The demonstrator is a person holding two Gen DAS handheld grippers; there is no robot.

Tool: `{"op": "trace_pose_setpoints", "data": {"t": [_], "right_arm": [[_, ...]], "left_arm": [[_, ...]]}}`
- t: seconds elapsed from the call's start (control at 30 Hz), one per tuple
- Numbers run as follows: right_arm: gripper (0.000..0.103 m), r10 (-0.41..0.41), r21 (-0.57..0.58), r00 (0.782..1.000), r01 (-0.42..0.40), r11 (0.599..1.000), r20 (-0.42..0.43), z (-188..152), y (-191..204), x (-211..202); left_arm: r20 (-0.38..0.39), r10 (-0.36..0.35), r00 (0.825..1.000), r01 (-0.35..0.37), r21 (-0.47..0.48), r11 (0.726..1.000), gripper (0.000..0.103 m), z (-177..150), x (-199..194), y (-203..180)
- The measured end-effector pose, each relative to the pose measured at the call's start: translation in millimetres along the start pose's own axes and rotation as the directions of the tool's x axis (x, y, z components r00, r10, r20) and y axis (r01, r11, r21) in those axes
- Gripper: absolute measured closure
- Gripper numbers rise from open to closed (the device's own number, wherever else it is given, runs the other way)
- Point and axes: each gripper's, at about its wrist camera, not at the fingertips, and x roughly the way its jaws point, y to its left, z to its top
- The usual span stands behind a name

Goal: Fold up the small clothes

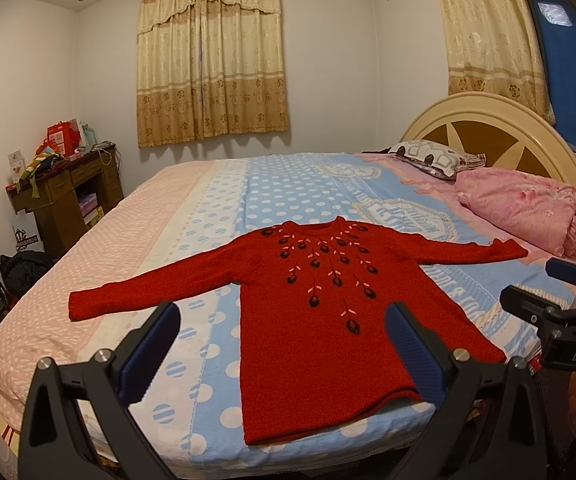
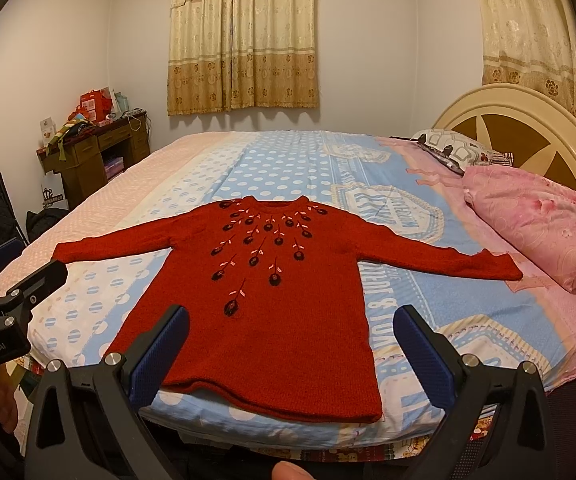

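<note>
Sweater [image 1: 320, 320] flat on bed [image 1: 135, 240] | both jaws wide apart, empty | thumb tip [image 2: 288, 471] only in right view

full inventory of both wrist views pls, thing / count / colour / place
sweater: 1, red with dark embroidered flowers, flat on the bed's near edge, sleeves spread
bed sheet: 1, blue, white and pink, dotted, covering the bed
folded quilt: 1, pink, by the headboard
pillow: 1, grey-white patterned, behind the quilt
headboard: 1, cream and brown, right
curtains: 2 sets, beige-gold, back wall and right
desk: 1, dark wood, cluttered, back left
red boxes: count unclear, on the desk
left claw: 1, black with blue pads, open, above the hem
right claw: 1, same, open, above the hem
</note>
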Motion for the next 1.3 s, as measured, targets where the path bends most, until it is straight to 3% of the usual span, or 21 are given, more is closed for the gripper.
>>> {"op": "trace_pose_setpoints", "data": {"t": [0.73, 0.87, 1.03, 1.3], "right_arm": [[0.001, 0.005, 0.004, 1.0, -0.005, 1.0, -0.012, -10.8, 0.9, 6.8], [0.001, 0.044, 0.006, 0.999, -0.044, 0.999, -0.023, -13.7, -6.9, 23.5], [0.001, 0.06, 0.088, 0.995, -0.053, 0.995, -0.081, -15.4, -37.6, 62.0], [0.001, -0.011, 0.242, 0.991, 0.044, 0.969, -0.135, -12.1, -116.2, 120.2]], "left_arm": [[-0.016, -0.004, 1.0, 0.004, 0.006, 1.0, 0.0, -7.0, 9.5, 2.7], [-0.029, -0.008, 1.0, 0.009, 0.014, 1.0, 0.0, -9.5, 23.3, 6.7], [-0.066, 0.018, 0.998, -0.015, 0.048, 0.999, 0.0, -9.0, 55.4, 10.5], [-0.079, 0.07, 0.994, -0.062, 0.1, 0.993, 0.0, 10.3, 116.6, 21.6]]}}
